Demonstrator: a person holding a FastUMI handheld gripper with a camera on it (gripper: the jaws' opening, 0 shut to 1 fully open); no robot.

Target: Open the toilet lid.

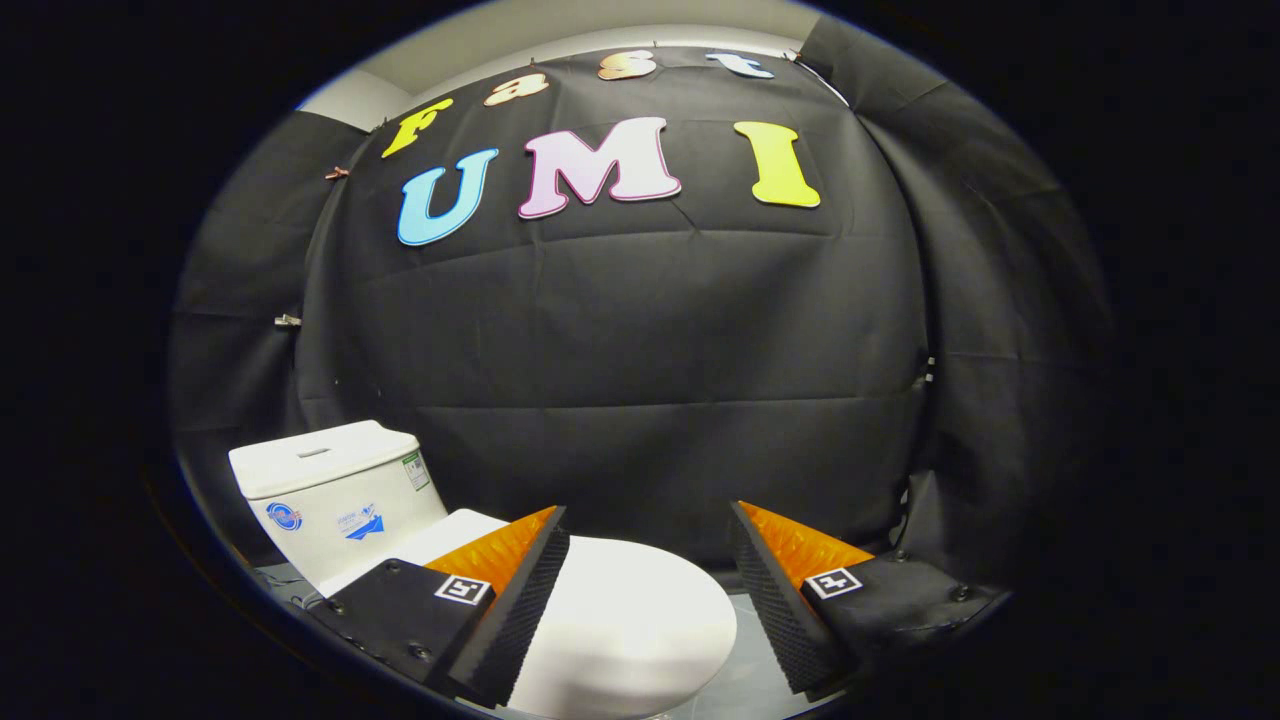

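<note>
Lying flat and closed: the toilet lid (625, 610), white and smooth, sitting just ahead of the fingers and stretching partly into the gap between them, toward seven o'clock of that gap. Resting down on the bowl, rounded front end pointing toward four o'clock. Standing behind it at about ten o'clock: the white tank (335, 495), boxy, with a flat top, a slot-like button on it and small stickers on its front and side, too small to make out.

Hovering above the lid: the gripper (648, 580), fingers spread wide apart, pinching nothing, touching nothing. Crossing over the lid's near edge: the left finger (520, 600), ridged pad facing inward. Hanging beside and clear of the lid, at three o'clock of it: the right finger, over a strip of pale floor (745, 680). Carrying a small square marker each: the finger bases.

Hanging behind everything, from nine o'clock round to three: the black cloth wall (640, 380), creased, reaching down behind the tank and the lid.
</note>
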